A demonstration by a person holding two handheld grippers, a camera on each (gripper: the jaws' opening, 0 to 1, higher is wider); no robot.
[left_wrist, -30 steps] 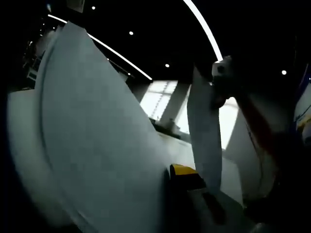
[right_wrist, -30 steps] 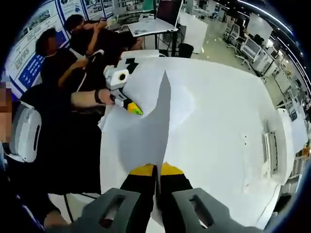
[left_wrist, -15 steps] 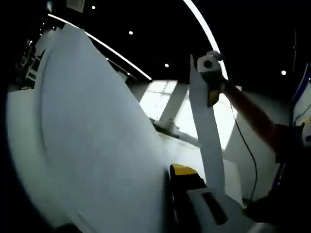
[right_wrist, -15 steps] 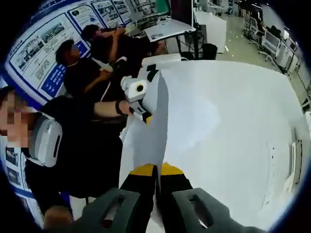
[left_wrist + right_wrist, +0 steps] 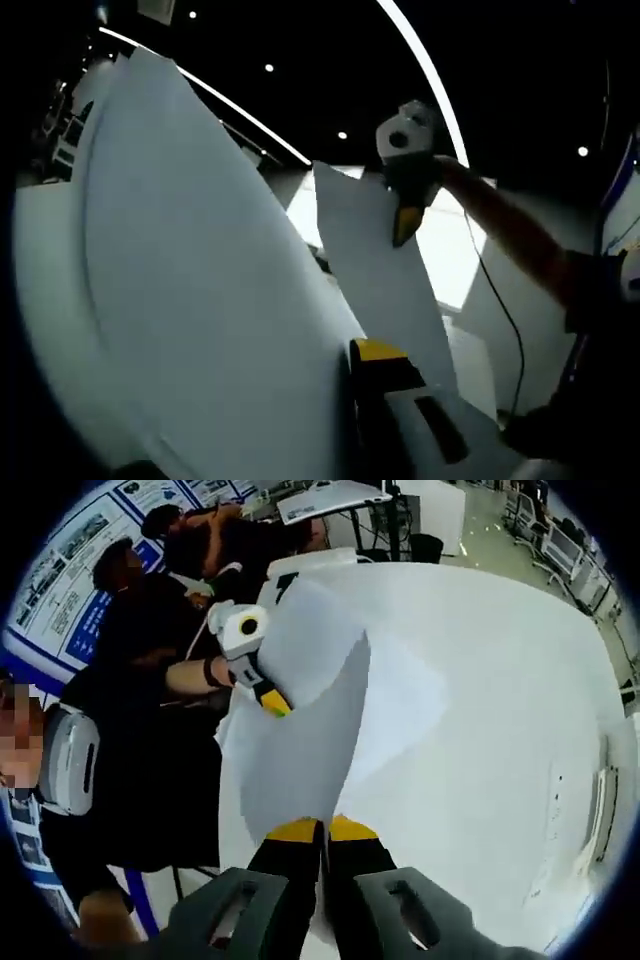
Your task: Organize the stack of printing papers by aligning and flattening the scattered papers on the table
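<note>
Both the left gripper (image 5: 270, 700) and right gripper (image 5: 322, 830) are pinching paper (image 5: 300, 750) above the table (image 5: 500, 680); aligning and flattening are remaining.

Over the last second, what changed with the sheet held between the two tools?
The paper has turned: edge-on in the left gripper view a second ago, it now shows its broad face. The right tool stays shut on one edge; the left tool still holds the opposite edge. The white table is unchanged; neither tool let go.
</note>
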